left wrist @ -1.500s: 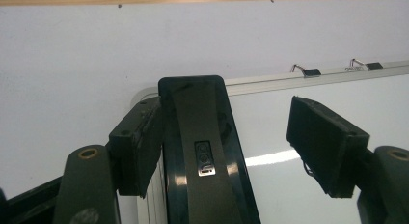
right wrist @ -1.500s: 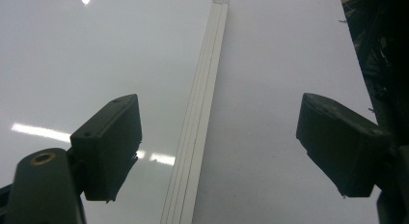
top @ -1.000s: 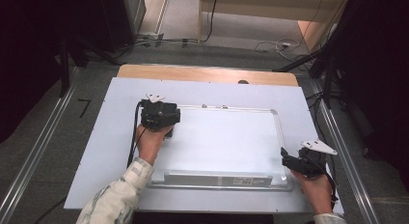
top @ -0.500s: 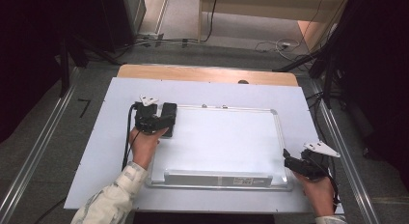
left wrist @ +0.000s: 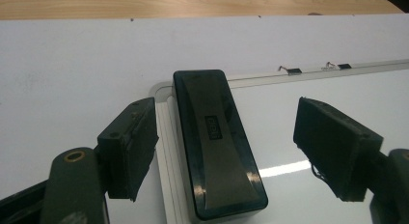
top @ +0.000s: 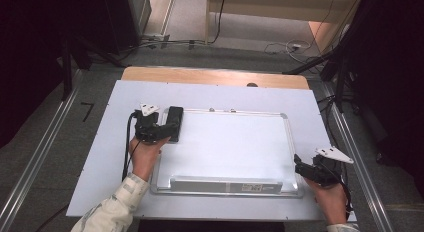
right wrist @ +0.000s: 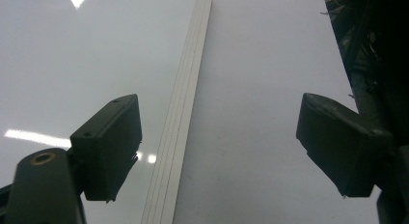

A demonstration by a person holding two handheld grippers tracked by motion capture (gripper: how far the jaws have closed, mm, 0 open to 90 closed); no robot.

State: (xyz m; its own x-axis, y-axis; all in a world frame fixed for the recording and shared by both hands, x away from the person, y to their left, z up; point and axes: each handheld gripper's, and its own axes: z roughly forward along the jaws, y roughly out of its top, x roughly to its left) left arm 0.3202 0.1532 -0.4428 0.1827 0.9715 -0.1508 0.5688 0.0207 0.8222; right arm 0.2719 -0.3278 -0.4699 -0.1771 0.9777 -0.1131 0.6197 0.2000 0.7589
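Left tool (left wrist: 224,154) straddles glossy black rectangular eraser (left wrist: 215,142).

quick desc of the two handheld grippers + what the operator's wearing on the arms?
Both grippers, left gripper and right gripper, are black, each topped by a pale three-cornered plate, with blocky black jaws on round-holed arms. A black cable trails from the left one. The left sleeve is light and patterned.
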